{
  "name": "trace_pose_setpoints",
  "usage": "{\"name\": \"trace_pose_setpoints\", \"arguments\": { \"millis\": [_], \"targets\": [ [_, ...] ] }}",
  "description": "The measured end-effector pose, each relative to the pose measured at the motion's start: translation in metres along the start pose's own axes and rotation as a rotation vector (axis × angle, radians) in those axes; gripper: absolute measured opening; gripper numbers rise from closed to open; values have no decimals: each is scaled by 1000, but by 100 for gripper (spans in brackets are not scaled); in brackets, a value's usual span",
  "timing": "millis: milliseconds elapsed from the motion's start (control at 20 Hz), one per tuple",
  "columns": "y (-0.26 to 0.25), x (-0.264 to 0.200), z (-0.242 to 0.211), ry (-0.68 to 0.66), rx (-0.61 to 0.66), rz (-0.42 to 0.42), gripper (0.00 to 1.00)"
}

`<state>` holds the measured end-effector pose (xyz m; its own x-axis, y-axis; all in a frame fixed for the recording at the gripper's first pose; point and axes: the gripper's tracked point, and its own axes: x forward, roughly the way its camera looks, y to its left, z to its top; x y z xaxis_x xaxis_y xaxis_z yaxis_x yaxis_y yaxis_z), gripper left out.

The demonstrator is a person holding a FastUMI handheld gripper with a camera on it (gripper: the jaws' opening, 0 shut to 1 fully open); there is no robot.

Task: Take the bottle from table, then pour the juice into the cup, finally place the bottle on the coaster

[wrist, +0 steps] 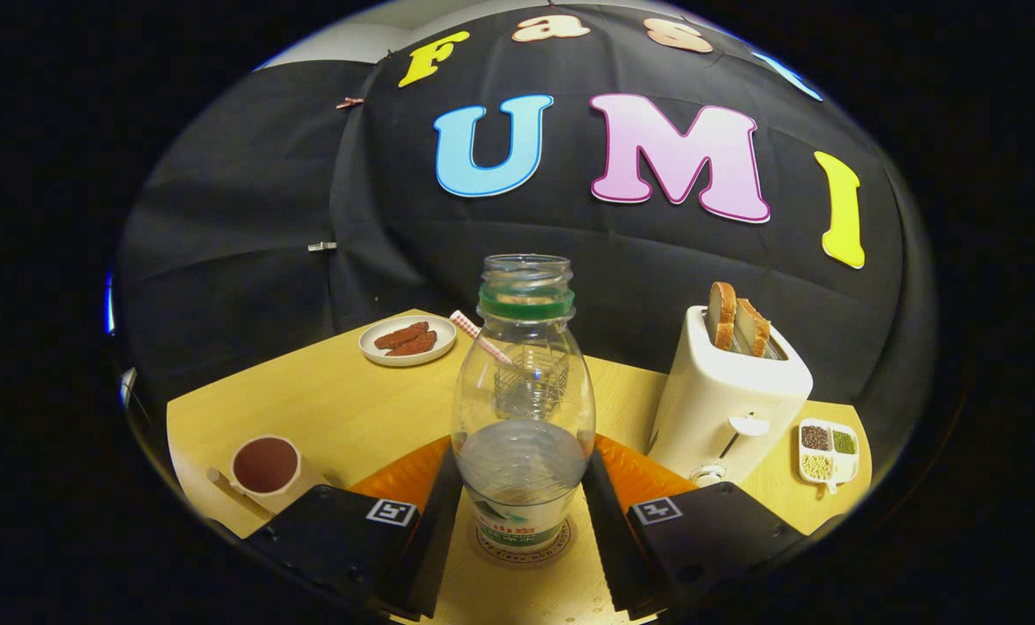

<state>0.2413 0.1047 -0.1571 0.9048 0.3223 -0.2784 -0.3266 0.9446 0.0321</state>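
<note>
Straddling the bottle (524, 408), the gripper (523, 512) has one finger on each side of its lower body, the inner faces right against the plastic or a hair off it; whether they truly press I cannot tell, so I would call it closed to about bottle width and no more. The bottle stands upright with no cap, clear liquid filling roughly its lower third. Its base rests on a round printed disc on the table (326, 408), which looks like the coaster (524, 545) the task names. Judging from that, either the pick-up is about to begin or the bottle has just been set down; the frame alone does not settle it.

Holding low on the body makes sense: the widest, stiffest part sits there, and the open mouth stays clear for tipping.

From the fingers outward, a cup (265, 465) with dark contents sits at ten o'clock, near the table's edge. A plate (407, 339) with reddish-brown pieces lies at eleven o'clock, farther back. Seen through the bottle at twelve is a clear glass with a checked straw (480, 338). A toaster (730, 392) holding two bread slices stands at two o'clock, with a small divided dish (827, 450) of grains beyond it.

The tool is held level, pointing straight across the table, fingers low to the surface.
</note>
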Motion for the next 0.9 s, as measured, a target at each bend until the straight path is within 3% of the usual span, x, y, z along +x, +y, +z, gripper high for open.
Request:
{"name": "trace_pose_setpoints", "arguments": {
  "millis": [650, 700, 800, 900],
  "targets": [
    [-2, 3, -11, 18, 41, 9, 79],
    [-1, 3, -11, 21, 52, 17, 89],
    [-5, 1, -9, 15, 58, 4, 100],
    [-9, -8, -1, 9, 64, -9, 99]
  ]
}}
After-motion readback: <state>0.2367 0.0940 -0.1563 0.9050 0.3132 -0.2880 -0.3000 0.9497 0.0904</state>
